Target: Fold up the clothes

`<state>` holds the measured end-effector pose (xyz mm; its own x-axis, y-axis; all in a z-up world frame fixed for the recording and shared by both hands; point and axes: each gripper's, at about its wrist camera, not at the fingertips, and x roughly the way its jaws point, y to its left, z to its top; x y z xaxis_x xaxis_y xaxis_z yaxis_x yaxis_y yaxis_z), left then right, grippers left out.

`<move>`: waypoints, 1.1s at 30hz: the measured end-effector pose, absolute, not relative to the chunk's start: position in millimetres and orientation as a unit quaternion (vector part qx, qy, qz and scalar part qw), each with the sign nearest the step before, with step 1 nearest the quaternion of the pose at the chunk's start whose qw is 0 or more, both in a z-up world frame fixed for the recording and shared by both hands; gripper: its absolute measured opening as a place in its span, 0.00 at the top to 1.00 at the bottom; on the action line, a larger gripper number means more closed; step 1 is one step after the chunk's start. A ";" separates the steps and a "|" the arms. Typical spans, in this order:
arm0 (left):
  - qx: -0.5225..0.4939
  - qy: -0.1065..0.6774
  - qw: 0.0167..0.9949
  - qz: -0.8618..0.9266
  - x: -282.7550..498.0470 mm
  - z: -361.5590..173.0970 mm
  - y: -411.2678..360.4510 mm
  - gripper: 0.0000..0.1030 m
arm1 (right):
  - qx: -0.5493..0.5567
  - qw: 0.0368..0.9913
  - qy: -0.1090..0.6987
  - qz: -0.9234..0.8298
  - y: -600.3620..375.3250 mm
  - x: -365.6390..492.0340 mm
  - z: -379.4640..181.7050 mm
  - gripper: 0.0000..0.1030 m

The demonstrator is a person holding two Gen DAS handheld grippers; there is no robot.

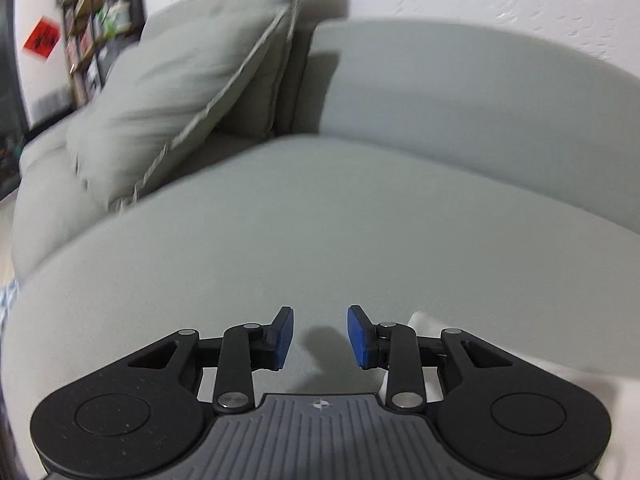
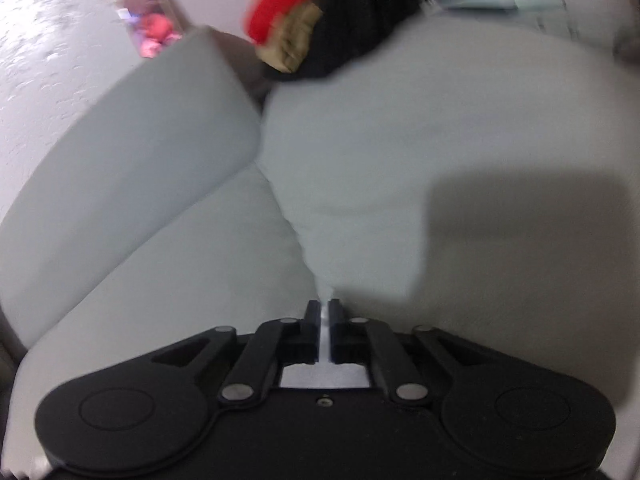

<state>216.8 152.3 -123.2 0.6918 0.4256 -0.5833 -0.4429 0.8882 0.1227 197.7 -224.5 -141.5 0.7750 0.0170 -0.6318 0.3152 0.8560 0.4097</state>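
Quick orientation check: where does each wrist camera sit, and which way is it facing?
Left wrist: behind the left hand-held gripper, its jaws open, looking across the grey sofa toward a cushion and white wall.
Right wrist: behind the right hand-held gripper, shut on pale cloth, facing a clothes pile.
Shared: the sofa and wall; no hand or sleeve shows.

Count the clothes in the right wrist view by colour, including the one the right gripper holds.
Red piece: 1
Tan piece: 1
Black piece: 1
Pale cloth, pinched in the right gripper: 1
Total: 4
The pile is blurred, so each colour is counted as one piece.
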 end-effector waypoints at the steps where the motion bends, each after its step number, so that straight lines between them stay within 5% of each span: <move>1: -0.014 0.309 0.917 0.250 214.2 -121.4 156.4 0.69 | 0.259 0.908 0.323 -0.067 -225.0 191.2 -133.0 0.90; 8: -0.012 0.315 0.941 0.123 147.6 -75.7 133.9 0.59 | 0.213 0.904 0.367 0.053 -215.6 140.2 -86.7 0.75; 13: 0.007 0.360 0.933 0.028 95.1 -93.6 98.5 0.50 | 0.169 0.900 0.363 0.174 -200.2 95.3 -99.5 0.45; 19: 0.107 0.355 0.927 0.056 85.2 -117.9 56.7 0.47 | 0.147 0.907 0.361 0.157 -180.8 104.5 -115.0 0.44; 33: 0.067 0.350 0.927 0.116 74.8 -113.5 94.1 0.41 | 0.160 0.918 0.339 0.126 -195.6 64.6 -103.1 0.39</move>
<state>74.8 94.1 -113.5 0.7287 0.2617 -0.6329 -0.1685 0.9642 0.2047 64.6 -195.6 -103.1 0.7378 0.3404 -0.5830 -0.1229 0.9169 0.3798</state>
